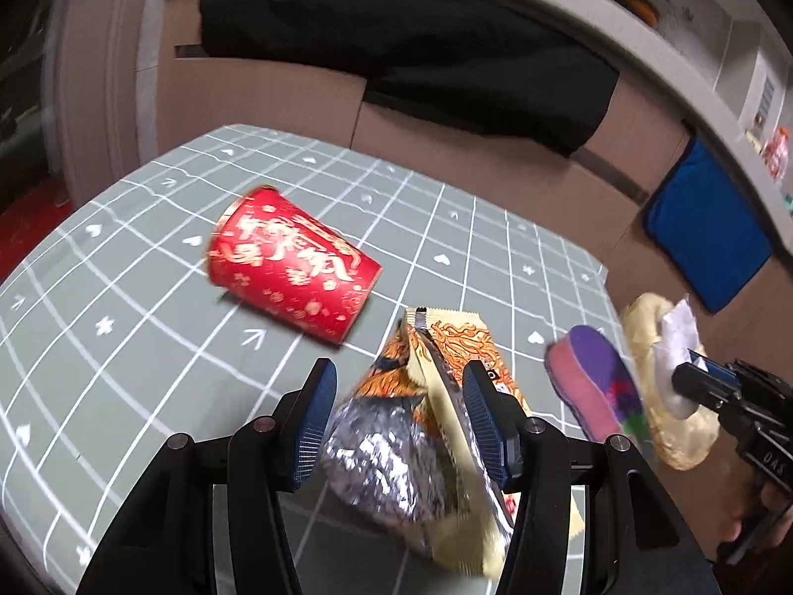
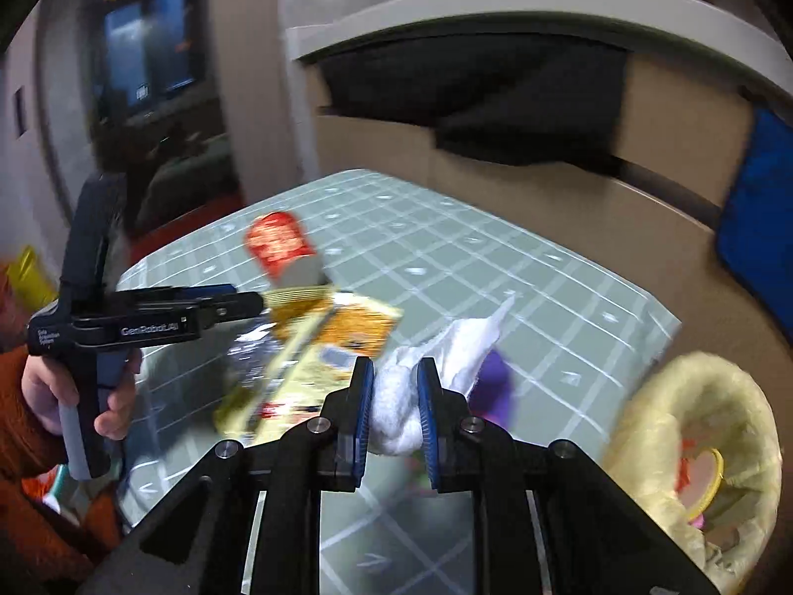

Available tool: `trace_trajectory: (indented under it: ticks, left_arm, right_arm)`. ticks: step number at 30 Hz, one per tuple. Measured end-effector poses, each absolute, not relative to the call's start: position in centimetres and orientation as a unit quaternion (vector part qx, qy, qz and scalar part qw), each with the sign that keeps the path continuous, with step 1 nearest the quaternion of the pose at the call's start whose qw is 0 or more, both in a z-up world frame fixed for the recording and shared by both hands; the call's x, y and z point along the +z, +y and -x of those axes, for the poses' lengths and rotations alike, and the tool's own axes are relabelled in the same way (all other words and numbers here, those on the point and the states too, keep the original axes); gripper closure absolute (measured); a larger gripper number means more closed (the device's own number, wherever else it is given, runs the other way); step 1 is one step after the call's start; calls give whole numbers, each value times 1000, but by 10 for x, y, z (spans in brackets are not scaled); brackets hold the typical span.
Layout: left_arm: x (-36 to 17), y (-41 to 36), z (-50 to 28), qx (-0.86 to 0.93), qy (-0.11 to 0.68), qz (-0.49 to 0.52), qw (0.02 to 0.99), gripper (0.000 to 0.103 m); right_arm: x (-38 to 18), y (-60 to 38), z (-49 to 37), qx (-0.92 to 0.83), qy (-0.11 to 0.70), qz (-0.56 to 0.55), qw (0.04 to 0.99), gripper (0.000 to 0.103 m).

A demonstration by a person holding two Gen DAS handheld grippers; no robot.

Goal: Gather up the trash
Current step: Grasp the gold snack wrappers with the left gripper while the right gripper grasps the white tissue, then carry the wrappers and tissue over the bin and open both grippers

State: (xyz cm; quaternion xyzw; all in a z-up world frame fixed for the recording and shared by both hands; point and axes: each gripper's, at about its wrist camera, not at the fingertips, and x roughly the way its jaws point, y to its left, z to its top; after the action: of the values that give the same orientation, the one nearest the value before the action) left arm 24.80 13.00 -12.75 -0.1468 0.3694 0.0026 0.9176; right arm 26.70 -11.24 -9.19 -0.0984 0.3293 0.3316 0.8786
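My left gripper (image 1: 401,391) stands open around an orange and foil snack bag (image 1: 421,426) on the green grid tablecloth (image 1: 124,297); the bag also shows in the right wrist view (image 2: 317,347). A red paper cup (image 1: 292,270) lies on its side beyond it and shows in the right wrist view (image 2: 277,245). My right gripper (image 2: 395,389) is shut on a crumpled white tissue (image 2: 426,362), held above the table; it shows in the left wrist view (image 1: 694,382). My left gripper shows at the left of the right wrist view (image 2: 243,302).
A pale yellow trash bag (image 2: 694,446) stands open off the table's right edge with rubbish inside. A pink and purple item (image 1: 594,386) lies near the right edge. Cardboard boxes (image 1: 495,148) with black cloth stand behind the table. A blue cushion (image 1: 704,228) is at right.
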Motion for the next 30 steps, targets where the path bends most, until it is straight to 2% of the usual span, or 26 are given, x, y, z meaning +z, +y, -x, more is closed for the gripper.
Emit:
trace_trajectory:
  ticks: [6,9,11,14,30]
  left_arm:
    - [-144,121,-271,3,419,156,894,51]
    - [-150,118,-275,5,432,158,888,65]
    - [-149,116,-275,13,425,150,893,80]
    - [-146,116,-271,18,418,149,896,90]
    - [-27,59,-216,-3,266,66,962,92]
  right_arm:
    - [-116,-131,-290,317,357,54,877,86]
    - [-120,-129,-291,318,358,54,876,86]
    - [-118,-129,-289,319,354,58,878,86]
    - [-113,-129,-284,317,343,65,882,86]
    - [-55,-156,-248,314,270,52,909,86]
